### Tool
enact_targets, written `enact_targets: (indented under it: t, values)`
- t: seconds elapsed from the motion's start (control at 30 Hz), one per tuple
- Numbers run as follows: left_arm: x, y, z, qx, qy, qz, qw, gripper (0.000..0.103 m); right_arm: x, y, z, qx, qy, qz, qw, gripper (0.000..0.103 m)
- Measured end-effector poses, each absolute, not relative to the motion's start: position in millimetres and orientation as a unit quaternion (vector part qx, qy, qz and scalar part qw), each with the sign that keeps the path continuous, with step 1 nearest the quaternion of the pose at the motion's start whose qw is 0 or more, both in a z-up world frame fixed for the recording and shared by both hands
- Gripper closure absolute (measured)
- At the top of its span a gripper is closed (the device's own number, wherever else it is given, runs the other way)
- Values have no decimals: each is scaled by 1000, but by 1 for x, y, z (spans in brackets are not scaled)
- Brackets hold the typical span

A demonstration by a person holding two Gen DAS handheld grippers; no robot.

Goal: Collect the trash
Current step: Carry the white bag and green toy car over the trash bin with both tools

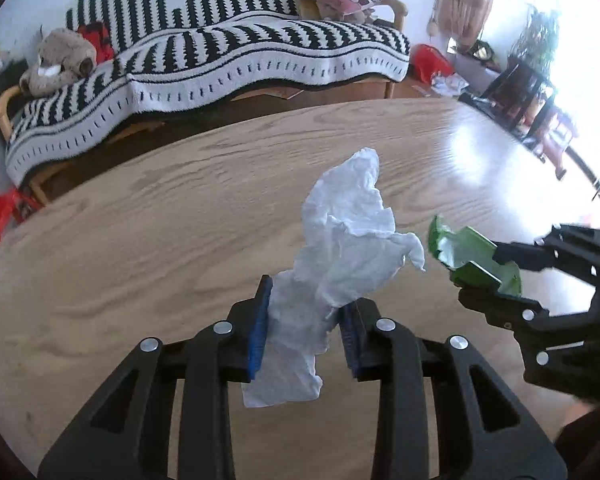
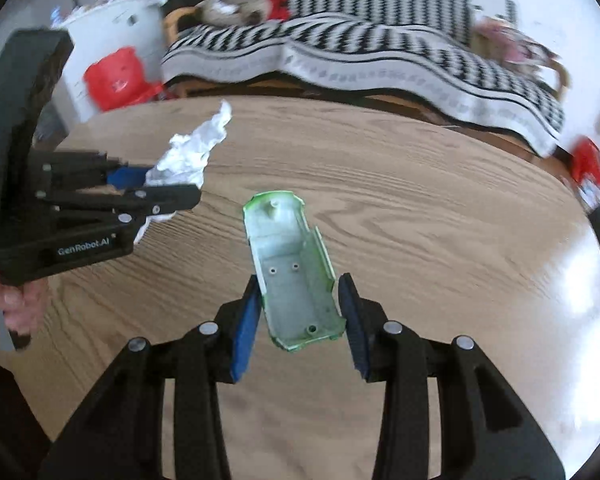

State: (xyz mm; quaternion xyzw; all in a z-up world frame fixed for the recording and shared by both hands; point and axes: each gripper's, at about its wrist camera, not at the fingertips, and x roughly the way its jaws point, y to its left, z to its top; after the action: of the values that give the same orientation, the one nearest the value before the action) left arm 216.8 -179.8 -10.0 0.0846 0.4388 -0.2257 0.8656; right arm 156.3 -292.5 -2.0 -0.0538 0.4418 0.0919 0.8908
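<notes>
Bright daylight from window [image 1: 580, 60], overexposed; glare on table [image 1: 480, 152]; right wrist view motion-blurred; fisheye-bowed edges.

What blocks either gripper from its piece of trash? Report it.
Nothing does. The left gripper is already shut on the crumpled tissue, and the right gripper on the green plastic shell; both pieces are lifted off the wooden table.

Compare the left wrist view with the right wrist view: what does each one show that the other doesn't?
Only the left wrist view shows the curtain and the potted plant by the bright window, plus the green shell's outer side. Only the right wrist view shows the white cabinet, the person's hand on the left gripper's handle, and the hollow inside of the green plastic shell. Both show the left gripper clamping the crumpled tissue, the right gripper clamping the shell, the wooden table and the striped sofa.
</notes>
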Motion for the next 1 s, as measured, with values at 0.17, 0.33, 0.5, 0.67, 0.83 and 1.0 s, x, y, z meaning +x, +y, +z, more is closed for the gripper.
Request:
enact_targets:
  t: [0.17, 0.33, 0.5, 0.67, 0.83, 1.0]
  values:
    - [180, -222, 3, 81, 434, -242, 864, 72, 100, -334, 20, -21, 427, 35, 903, 64]
    - [149, -269, 10, 80, 423, -266, 862, 72, 43, -379, 32, -16, 410, -20, 912, 64]
    - [117, -327, 14, 84, 412, -296, 858, 72, -17, -447, 46, 19, 387, -77, 919, 64]
    - [89, -392, 16, 86, 403, -332, 849, 72, -69, -513, 52, 56, 375, -134, 916, 64]
    - [50, -463, 14, 95, 402, -381, 827, 72, -131, -577, 46, 95, 367, -194, 905, 64]
    - [9, -521, 7, 112, 396, -424, 807, 72, -193, -633, 37, 141, 358, -249, 889, 64]
